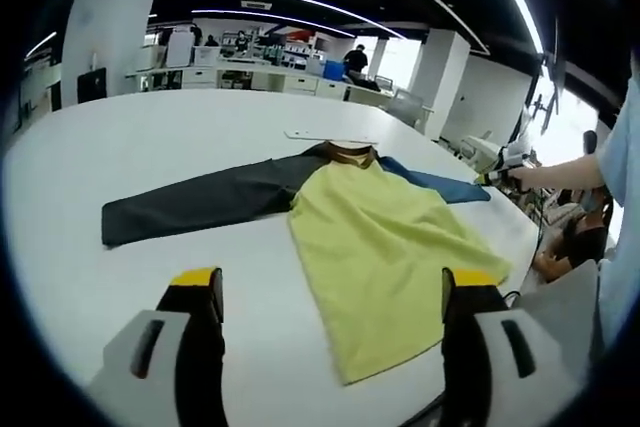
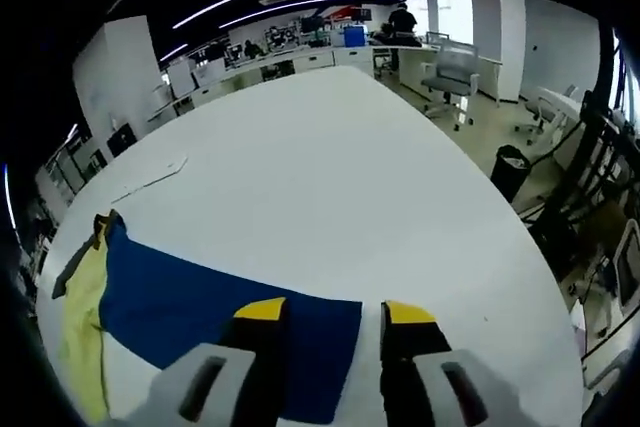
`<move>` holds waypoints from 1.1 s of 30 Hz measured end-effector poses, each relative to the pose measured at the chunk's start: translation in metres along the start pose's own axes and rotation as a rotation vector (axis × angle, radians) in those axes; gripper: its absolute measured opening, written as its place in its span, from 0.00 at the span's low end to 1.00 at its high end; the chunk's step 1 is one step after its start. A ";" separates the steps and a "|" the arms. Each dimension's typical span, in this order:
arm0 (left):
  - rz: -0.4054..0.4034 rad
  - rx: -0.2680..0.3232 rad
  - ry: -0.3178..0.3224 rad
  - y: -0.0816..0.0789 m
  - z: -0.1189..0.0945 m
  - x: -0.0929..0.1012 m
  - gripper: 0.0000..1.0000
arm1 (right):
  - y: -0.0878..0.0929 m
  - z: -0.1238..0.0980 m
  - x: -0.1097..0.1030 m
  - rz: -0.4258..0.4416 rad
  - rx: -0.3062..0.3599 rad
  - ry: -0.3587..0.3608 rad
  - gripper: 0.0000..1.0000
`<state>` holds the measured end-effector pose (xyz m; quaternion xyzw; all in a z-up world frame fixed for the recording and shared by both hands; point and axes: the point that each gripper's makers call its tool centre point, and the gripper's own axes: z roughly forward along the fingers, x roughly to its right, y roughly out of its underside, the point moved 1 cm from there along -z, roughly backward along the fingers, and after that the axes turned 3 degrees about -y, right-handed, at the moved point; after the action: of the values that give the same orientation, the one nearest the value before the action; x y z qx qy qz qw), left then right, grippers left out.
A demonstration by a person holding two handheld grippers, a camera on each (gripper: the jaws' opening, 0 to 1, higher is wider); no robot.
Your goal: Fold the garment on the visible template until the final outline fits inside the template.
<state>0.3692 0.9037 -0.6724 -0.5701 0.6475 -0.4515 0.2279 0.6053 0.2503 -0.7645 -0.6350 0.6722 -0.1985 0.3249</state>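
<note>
A garment lies flat on the white table (image 1: 150, 147). It has a yellow body (image 1: 385, 237), a dark grey sleeve (image 1: 200, 202) stretched to the left, a blue sleeve (image 1: 435, 182) to the right and a brown collar (image 1: 350, 154). My left gripper (image 1: 333, 282) is open above the table in front of the yellow hem, touching nothing. A hand holds my right gripper (image 1: 503, 173) at the blue sleeve's end. In the right gripper view the blue sleeve (image 2: 190, 312) runs under my right gripper (image 2: 336, 313). Its jaws stand apart, open, over the cuff edge.
A thin flat white strip (image 1: 325, 136) lies on the table beyond the collar, also seen as the strip (image 2: 150, 179). The table's rounded edge (image 2: 520, 247) is close on the right, with a black bin (image 2: 510, 165) and office chairs (image 2: 452, 72) beyond. Desks and people stand far behind.
</note>
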 end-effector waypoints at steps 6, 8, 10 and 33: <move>-0.006 0.004 -0.003 -0.004 0.000 0.001 0.87 | 0.007 0.001 0.003 -0.006 -0.010 0.000 0.12; -0.009 0.000 -0.003 -0.003 0.001 0.001 0.87 | 0.005 0.000 0.004 0.002 -0.005 -0.005 0.07; -0.011 -0.002 0.001 -0.004 0.003 0.002 0.86 | 0.008 0.000 0.004 0.001 -0.019 -0.015 0.00; -0.028 -0.041 -0.060 0.006 0.007 -0.011 0.84 | -0.014 -0.019 0.037 -0.016 0.052 0.087 0.00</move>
<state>0.3750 0.9118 -0.6834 -0.5968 0.6417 -0.4239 0.2290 0.6034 0.2092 -0.7485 -0.6223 0.6753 -0.2460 0.3101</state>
